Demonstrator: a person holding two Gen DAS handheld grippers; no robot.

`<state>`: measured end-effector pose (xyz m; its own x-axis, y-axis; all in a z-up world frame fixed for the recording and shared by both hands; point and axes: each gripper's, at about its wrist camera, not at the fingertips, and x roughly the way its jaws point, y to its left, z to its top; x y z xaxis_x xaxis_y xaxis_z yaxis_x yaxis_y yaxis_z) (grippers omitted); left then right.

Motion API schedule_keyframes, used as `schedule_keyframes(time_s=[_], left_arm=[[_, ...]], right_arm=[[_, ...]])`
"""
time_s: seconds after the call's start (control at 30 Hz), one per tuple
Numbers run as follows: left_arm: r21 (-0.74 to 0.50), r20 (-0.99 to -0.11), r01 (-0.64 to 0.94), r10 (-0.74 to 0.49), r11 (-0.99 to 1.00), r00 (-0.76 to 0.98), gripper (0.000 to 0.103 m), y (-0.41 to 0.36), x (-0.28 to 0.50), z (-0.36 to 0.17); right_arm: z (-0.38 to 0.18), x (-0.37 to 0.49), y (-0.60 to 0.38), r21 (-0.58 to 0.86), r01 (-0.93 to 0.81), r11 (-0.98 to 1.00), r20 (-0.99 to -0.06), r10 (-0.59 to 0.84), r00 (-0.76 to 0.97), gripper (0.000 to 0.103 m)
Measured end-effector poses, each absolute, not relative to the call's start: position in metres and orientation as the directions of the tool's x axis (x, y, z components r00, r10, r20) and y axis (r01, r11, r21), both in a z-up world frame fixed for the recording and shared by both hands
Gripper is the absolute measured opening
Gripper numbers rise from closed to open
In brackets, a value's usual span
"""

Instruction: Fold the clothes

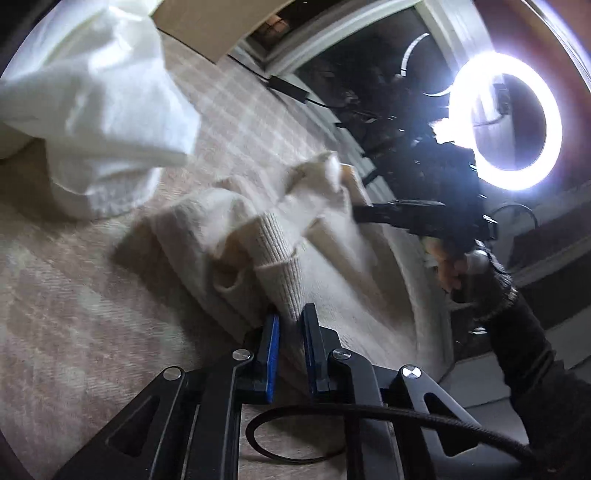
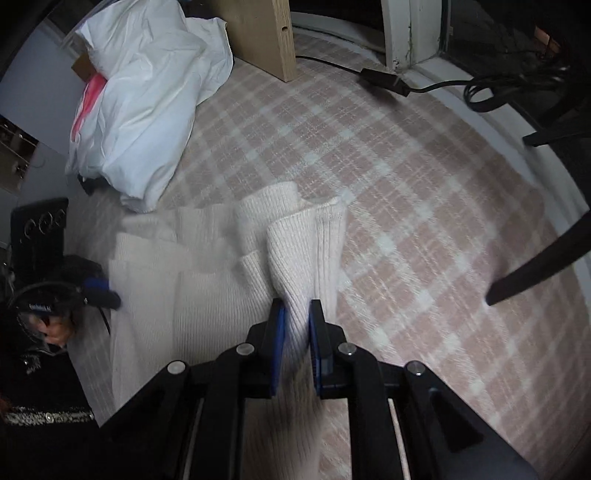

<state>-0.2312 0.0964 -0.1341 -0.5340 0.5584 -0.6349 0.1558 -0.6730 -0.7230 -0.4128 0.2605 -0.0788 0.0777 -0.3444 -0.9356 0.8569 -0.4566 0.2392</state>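
A cream ribbed knit sweater [image 1: 258, 229] lies on a pink and white plaid cloth [image 1: 92, 295]. My left gripper [image 1: 290, 317] is shut on a ribbed edge of the sweater, lifted off the cloth. In the right wrist view the sweater [image 2: 207, 280] spreads to the left, and my right gripper [image 2: 297, 314] is shut on another bunched ribbed edge. The right gripper also shows in the left wrist view [image 1: 373, 214] at the sweater's far end. The left gripper shows in the right wrist view [image 2: 99, 291] at the far left.
A white stuffed bag [image 2: 147, 96] lies at the back left on the plaid cloth [image 2: 406, 206]. A wooden board [image 2: 266, 33] stands behind it. A black power adapter with cable [image 2: 388, 81] lies by the white edge. A bright ring light [image 1: 513, 122] stands at the right.
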Motion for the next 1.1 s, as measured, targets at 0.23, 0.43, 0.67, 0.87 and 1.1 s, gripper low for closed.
schedule_keyframes(time_s=[0.23,0.43,0.67,0.87,1.1], left_arm=[[-0.623,-0.752,0.320,0.435,-0.713,-0.495,0.047,0.077,-0.233,-0.114],[-0.560,-0.789,0.309,0.382,-0.768,-0.481,0.054,0.080,-0.248,-0.116],[-0.597,-0.748,0.230,0.430,-0.769,-0.505,0.051,0.078,-0.267,-0.125],[-0.664,-0.691,0.205,0.485,-0.719,-0.536,0.023,0.072,-0.258,-0.116],[-0.693,-0.612,0.046,0.553,-0.720,-0.566,0.021,0.089,-0.217,-0.042]], right_arm=[[-0.076,-0.404,0.238,0.003,0.918,-0.396,-0.962,-0.251,-0.105,0.064],[-0.087,-0.433,0.223,0.103,0.910,-0.403,-0.958,-0.288,-0.019,0.064],[-0.103,-0.439,0.222,0.270,0.887,-0.375,-0.912,-0.394,0.111,0.047],[-0.074,-0.415,0.239,0.269,0.882,-0.386,-0.880,-0.471,0.062,0.025],[0.016,-0.348,0.302,0.179,0.859,-0.481,-0.811,-0.567,-0.148,0.024]])
